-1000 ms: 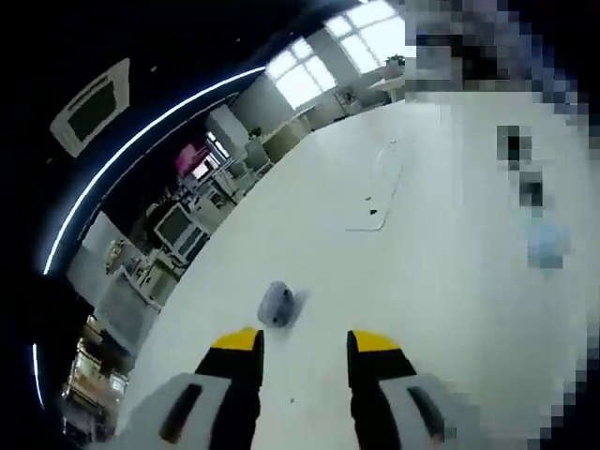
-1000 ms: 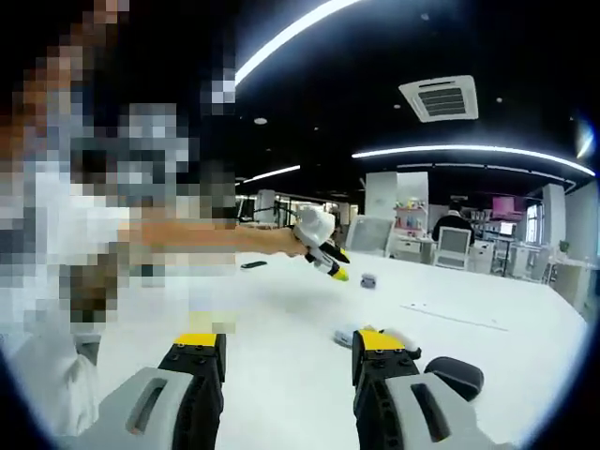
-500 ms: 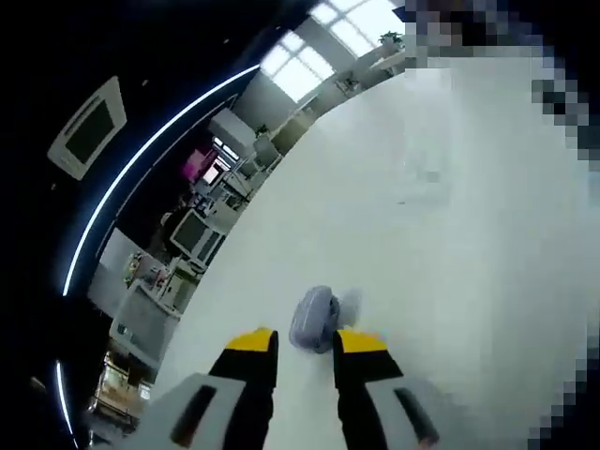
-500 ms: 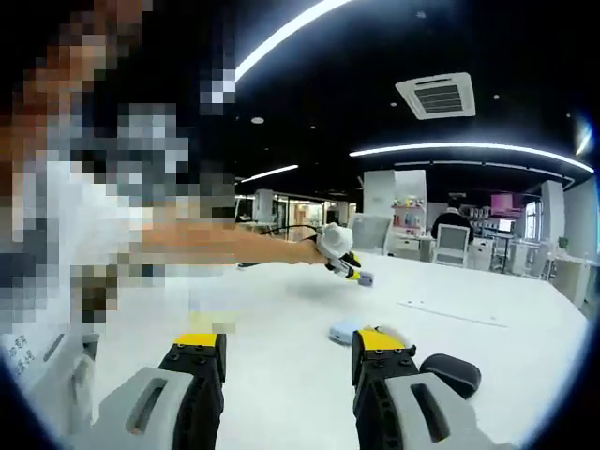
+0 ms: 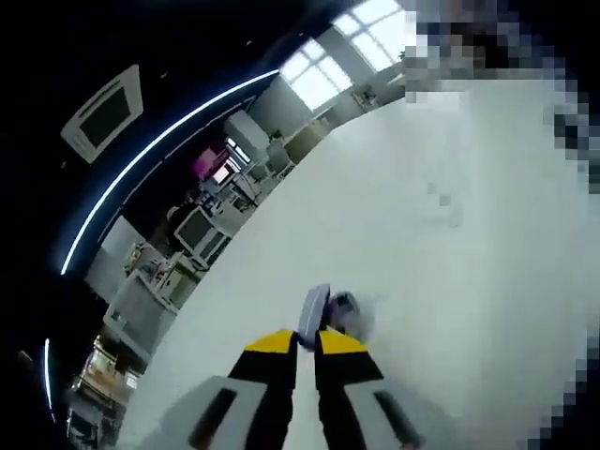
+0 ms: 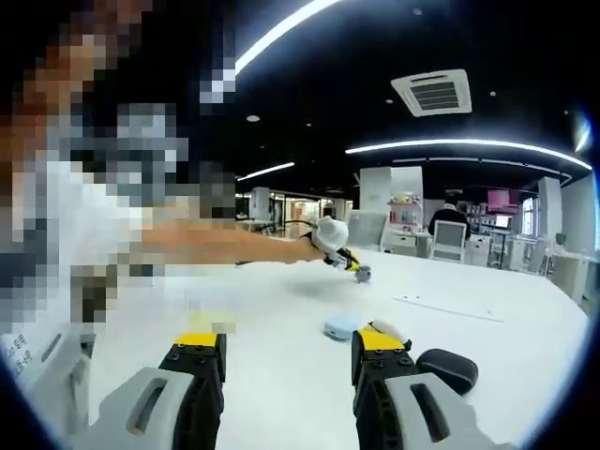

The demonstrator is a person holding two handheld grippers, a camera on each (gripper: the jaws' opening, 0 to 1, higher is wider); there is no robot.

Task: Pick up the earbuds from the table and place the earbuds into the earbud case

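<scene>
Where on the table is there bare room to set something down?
The table is bare between the right gripper and the left gripper. It is crowded by the right jaw: light blue case, black oval object. Left gripper clamps a small grey-blue object.

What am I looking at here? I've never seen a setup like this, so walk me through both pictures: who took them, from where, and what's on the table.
No robot here: a person holds a two-jaw gripper in each hand, and a fisheye camera rides on each one.

The left gripper view looks along the left gripper, whose yellow-tipped jaws are closed on a small grey-blue earbud case on the white table.

The right gripper view looks along the right gripper, jaws apart and holding nothing. Beyond it lie a light blue object and a dark oval object; I cannot tell what they are. Farther off, the person's outstretched arm ends in that same left gripper.

An office with desks fills the background.
</scene>
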